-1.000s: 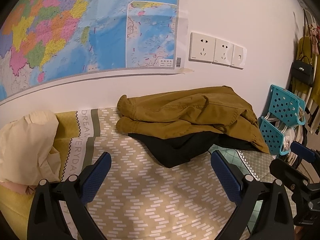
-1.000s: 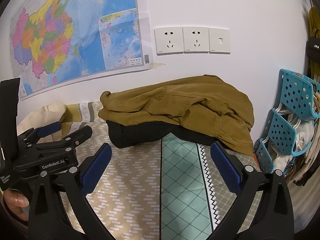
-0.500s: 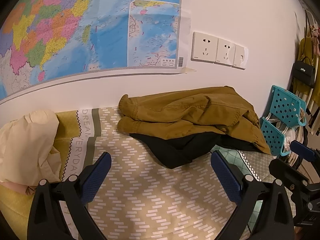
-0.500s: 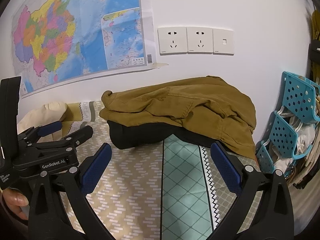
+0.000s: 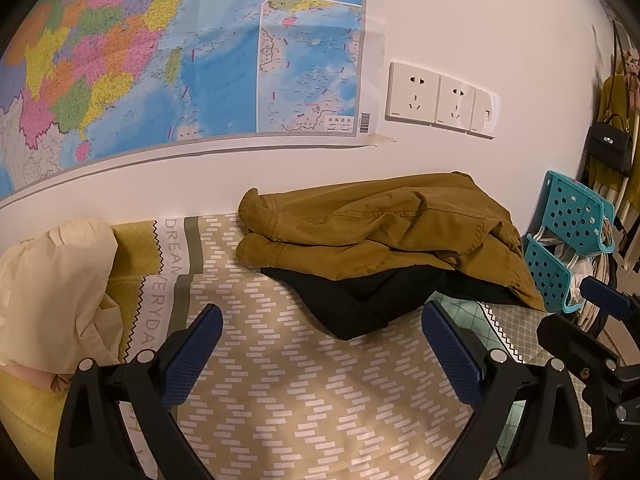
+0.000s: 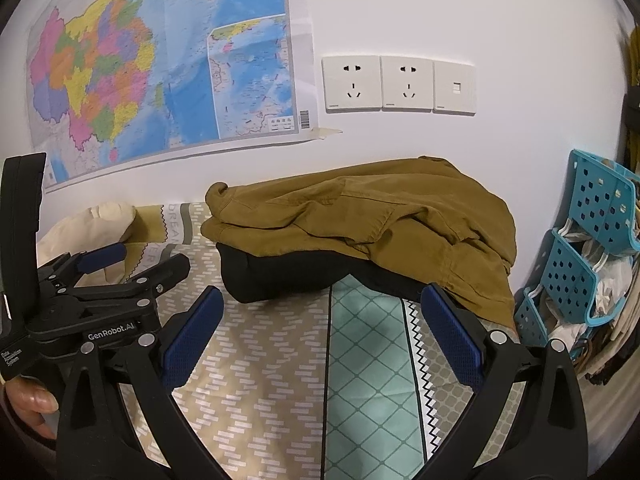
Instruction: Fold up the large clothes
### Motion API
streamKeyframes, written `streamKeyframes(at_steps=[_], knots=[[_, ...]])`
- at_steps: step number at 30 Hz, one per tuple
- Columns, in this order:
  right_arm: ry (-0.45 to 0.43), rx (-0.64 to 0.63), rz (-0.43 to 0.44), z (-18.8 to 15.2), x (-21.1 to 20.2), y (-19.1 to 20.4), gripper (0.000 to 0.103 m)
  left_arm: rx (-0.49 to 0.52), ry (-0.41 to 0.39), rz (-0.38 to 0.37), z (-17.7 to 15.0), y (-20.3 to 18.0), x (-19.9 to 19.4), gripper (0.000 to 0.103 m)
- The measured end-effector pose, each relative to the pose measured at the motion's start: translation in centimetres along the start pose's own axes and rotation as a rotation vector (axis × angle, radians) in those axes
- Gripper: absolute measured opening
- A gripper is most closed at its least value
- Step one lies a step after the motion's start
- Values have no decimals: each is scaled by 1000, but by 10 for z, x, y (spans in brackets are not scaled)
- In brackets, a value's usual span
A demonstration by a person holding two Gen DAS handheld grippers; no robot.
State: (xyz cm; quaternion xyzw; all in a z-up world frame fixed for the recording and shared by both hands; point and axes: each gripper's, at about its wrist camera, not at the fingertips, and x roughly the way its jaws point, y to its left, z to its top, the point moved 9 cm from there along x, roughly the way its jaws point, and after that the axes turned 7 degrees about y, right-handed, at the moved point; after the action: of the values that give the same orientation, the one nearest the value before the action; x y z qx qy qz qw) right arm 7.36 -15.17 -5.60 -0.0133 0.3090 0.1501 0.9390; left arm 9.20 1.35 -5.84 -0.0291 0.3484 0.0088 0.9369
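A mustard-brown jacket [image 5: 384, 228] lies crumpled on a black garment [image 5: 360, 300] against the wall on the patterned bed cover; both also show in the right wrist view, the jacket [image 6: 360, 216] over the black garment [image 6: 288, 272]. My left gripper [image 5: 320, 360] is open and empty, held above the cover short of the pile. My right gripper [image 6: 320, 340] is open and empty, also short of the pile. The left gripper shows at the left of the right wrist view [image 6: 128, 264].
A cream cloth bundle [image 5: 52, 292] lies at the left on the bed cover [image 5: 280, 400]. A teal perforated rack [image 6: 588, 264] with bags stands at the right edge. A map [image 5: 160, 60] and wall sockets [image 6: 400, 84] are on the wall behind.
Both grippers have drifted slightly; the clothes pile sits a little lower and to the right in view. Nothing was grasped or moved.
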Motion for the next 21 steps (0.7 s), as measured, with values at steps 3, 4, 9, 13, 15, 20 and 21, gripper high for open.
streamKeyframes(at_steps=[3, 4, 9, 13, 15, 20, 21], knots=[[2, -4, -1, 1, 1, 1, 98, 2, -2, 1, 0, 0, 0, 96], [2, -5, 0, 1, 2, 2, 98, 4, -1, 0, 1, 0, 1, 96], [4, -9, 3, 3, 4, 4, 98, 2, -2, 0, 3, 0, 3, 96], [4, -13, 4, 4, 6, 4, 98, 3, 3, 0, 2, 0, 5, 96], [5, -13, 4, 5, 7, 4, 98, 3, 5, 1, 1, 1, 6, 96], [0, -14, 4, 7, 8, 4, 98, 2, 6, 2, 3, 3, 9, 96], [2, -15, 6, 7, 8, 4, 98, 1, 5, 3, 3, 3, 9, 96]])
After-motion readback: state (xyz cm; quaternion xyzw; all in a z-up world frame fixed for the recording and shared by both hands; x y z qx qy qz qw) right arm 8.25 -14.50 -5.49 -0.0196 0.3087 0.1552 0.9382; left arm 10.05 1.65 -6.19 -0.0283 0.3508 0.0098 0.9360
